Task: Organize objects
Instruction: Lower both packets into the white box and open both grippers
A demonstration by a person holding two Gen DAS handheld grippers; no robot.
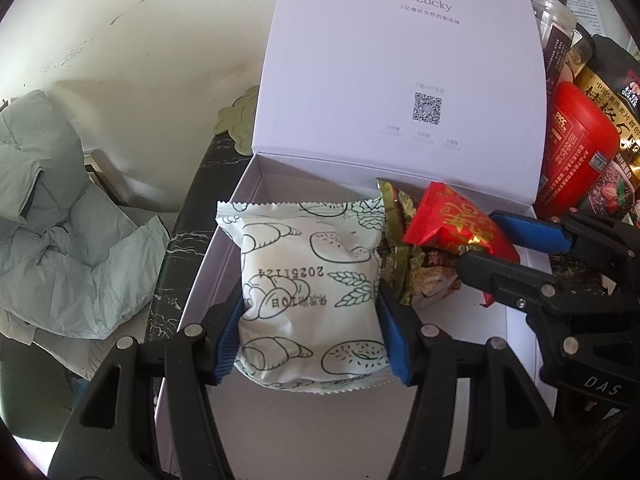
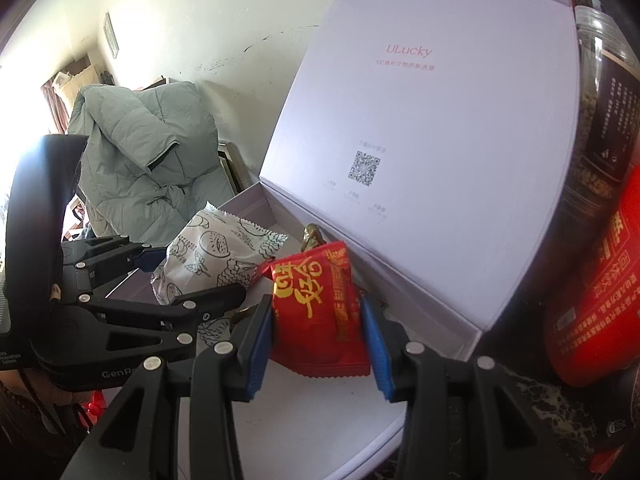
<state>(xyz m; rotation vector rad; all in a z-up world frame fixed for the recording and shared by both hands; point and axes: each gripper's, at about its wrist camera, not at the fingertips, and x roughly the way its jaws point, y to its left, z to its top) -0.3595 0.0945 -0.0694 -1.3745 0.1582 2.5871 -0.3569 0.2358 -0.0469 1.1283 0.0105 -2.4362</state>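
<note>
"ULucky" reads across the raised lid of the white box (image 1: 400, 60), a QR code printed lower down. The white bread packet (image 1: 310, 300) shows an upside-down "20251124". "QUAKER" sits on the dark oat bag (image 1: 624, 92). "DAS" marks the right claw (image 1: 480, 248), "GenRo…" the left claw (image 2: 192, 280).

a lived-in home: puffer jacket (image 2: 148, 160) slung nearby, framed picture (image 2: 111, 35) on the wall.
</note>
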